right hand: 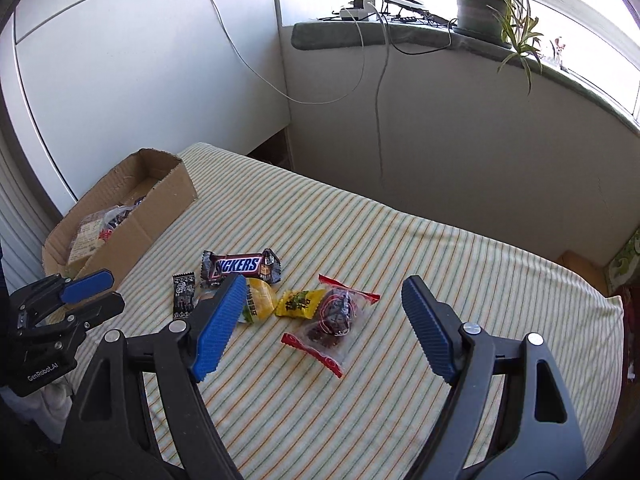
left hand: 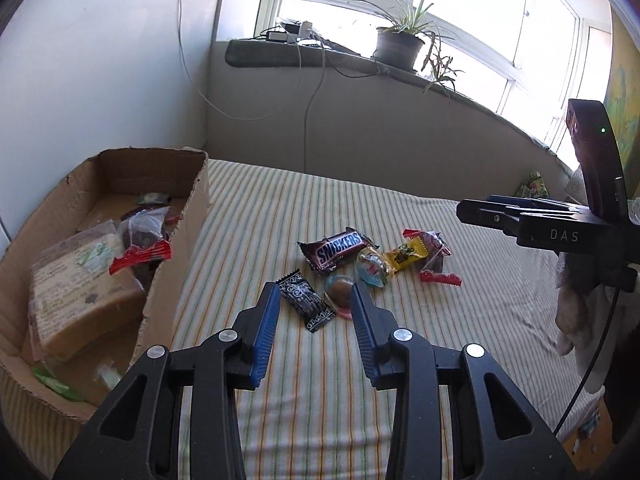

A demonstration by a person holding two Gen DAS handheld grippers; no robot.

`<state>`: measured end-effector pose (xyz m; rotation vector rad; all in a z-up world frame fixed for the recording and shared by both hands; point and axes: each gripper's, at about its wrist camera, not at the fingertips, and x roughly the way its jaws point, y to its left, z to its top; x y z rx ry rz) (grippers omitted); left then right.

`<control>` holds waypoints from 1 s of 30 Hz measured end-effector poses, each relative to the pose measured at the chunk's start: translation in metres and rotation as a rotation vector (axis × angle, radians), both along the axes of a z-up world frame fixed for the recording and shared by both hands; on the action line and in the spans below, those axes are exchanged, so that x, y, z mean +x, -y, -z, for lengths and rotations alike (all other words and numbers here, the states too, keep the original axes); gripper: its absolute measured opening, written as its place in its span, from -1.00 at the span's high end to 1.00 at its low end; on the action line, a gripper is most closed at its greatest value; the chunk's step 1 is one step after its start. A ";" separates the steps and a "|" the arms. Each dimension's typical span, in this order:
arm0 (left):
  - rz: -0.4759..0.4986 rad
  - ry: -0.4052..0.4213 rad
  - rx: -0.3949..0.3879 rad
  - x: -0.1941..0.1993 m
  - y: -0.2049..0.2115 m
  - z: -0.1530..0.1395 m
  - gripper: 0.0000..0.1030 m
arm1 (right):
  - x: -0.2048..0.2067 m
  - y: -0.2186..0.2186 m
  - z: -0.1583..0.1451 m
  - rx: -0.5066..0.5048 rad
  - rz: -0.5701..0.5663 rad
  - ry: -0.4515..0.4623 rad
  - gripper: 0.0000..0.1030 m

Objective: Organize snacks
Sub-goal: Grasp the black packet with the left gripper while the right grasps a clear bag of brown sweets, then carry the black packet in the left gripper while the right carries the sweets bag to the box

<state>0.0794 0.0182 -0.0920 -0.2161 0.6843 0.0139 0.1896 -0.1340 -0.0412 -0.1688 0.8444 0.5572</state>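
Note:
Loose snacks lie in a cluster on the striped cloth: a Snickers bar (left hand: 338, 250) (right hand: 239, 266), a black sachet (left hand: 306, 299) (right hand: 183, 294), a round brown sweet (left hand: 340, 291), a clear blue-printed pack (left hand: 373, 269), a yellow sweet (left hand: 405, 257) (right hand: 299, 302) and a clear red-edged bag of dark fruit (left hand: 434, 254) (right hand: 334, 318). My left gripper (left hand: 316, 300) is open and empty, with the black sachet and round sweet between its fingers. My right gripper (right hand: 324, 300) is wide open and empty above the red-edged bag. A cardboard box (left hand: 188, 240) (right hand: 132, 232) at the left holds several packed snacks.
The cloth-covered table (left hand: 320, 380) ends at a grey wall behind. A windowsill above carries a potted plant (left hand: 400, 44) and cables that hang down. The right gripper's body (left hand: 560, 228) shows at the right of the left wrist view.

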 end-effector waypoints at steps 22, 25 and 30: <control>-0.020 -0.166 0.032 0.055 0.008 0.044 0.40 | 0.033 -0.010 0.073 -0.015 0.020 -0.188 -0.11; -0.015 -0.176 0.045 0.059 0.010 0.045 0.40 | 0.032 -0.013 0.078 -0.012 0.012 -0.198 -0.07; 0.005 -0.177 0.068 0.062 0.015 0.046 0.57 | 0.033 -0.015 0.079 -0.009 0.007 -0.197 0.13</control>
